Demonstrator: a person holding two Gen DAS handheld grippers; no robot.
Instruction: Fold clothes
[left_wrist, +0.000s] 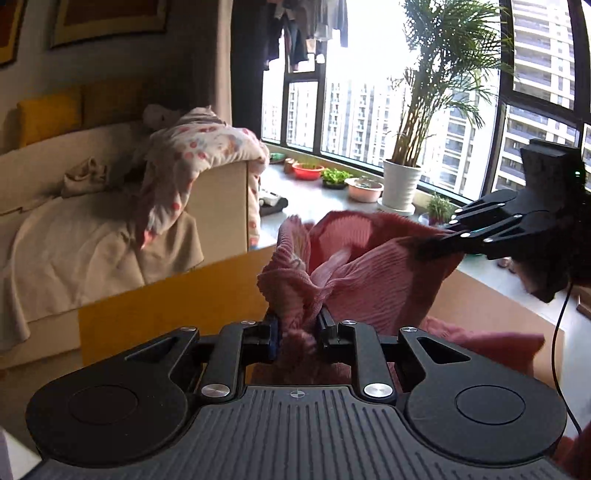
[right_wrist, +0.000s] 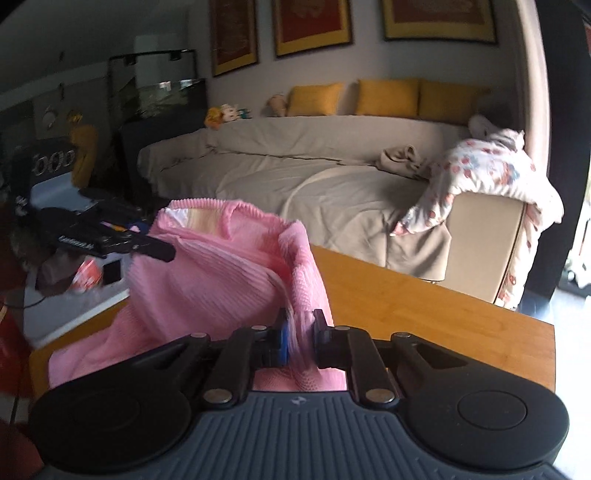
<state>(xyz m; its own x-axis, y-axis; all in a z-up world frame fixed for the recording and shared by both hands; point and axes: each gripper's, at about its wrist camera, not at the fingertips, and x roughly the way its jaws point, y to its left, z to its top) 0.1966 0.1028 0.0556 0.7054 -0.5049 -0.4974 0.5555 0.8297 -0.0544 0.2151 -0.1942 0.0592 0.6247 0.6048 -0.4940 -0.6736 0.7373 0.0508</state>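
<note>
We've got the pink top (right_wrist: 221, 266) lifted above the table (right_wrist: 424, 302), left gripper (left_wrist: 297, 326) and right gripper (right_wrist: 301, 330) each pinching bunched fabric. Lettering on the left gripper is too blurry to read.

pink garment (right_wrist: 221, 266): ribbed knit cloth, matt | table (right_wrist: 424, 310): smooth wood, slight sheen

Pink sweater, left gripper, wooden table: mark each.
pink sweater (right_wrist: 221, 266): right wrist view, ribbed front panel.
left gripper (left_wrist: 297, 325): left wrist view, between fingertips clamping fabric.
wooden table (right_wrist: 424, 306): right wrist view, bare top right of the sweater.
</note>
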